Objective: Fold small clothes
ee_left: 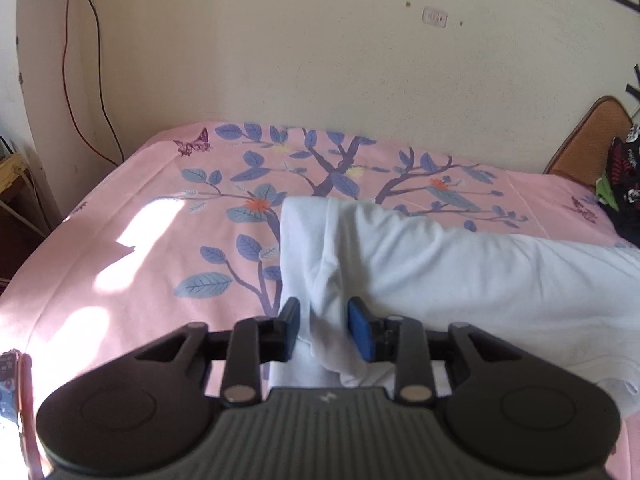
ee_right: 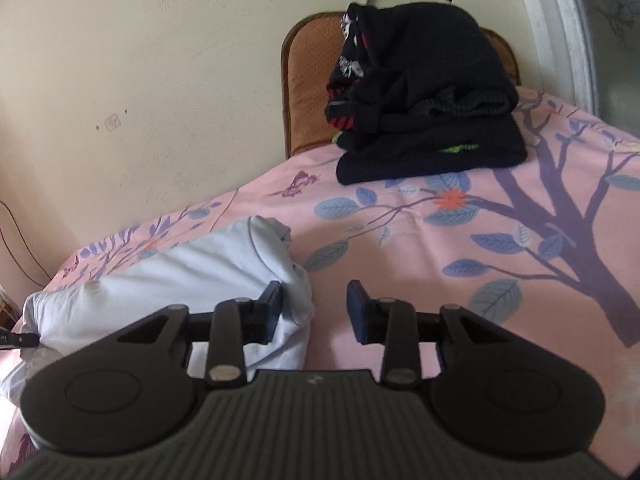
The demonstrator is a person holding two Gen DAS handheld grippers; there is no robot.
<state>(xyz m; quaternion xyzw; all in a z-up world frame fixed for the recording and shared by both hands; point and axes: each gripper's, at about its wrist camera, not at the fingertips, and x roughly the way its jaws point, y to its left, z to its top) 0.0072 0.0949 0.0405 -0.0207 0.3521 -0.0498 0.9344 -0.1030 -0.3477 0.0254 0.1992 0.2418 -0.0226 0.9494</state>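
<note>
A pale blue garment (ee_left: pixel 420 264) lies bunched on the pink floral bedsheet (ee_left: pixel 140 240). My left gripper (ee_left: pixel 325 330) has its jaws apart with a fold of the garment's edge hanging between the blue pads (ee_left: pixel 362 334); the pads do not press the cloth. In the right wrist view the same garment (ee_right: pixel 180 276) lies at the left. My right gripper (ee_right: pixel 314 310) is open at the garment's right end, its left finger against the cloth and its right finger over bare sheet (ee_right: pixel 440 240).
A pile of dark folded clothes (ee_right: pixel 424 100) sits at the head of the bed against a brown headboard (ee_right: pixel 308 80); it shows at the right edge in the left wrist view (ee_left: pixel 624 176). The wall runs along the far side. Cables (ee_left: pixel 80 80) hang at the left corner.
</note>
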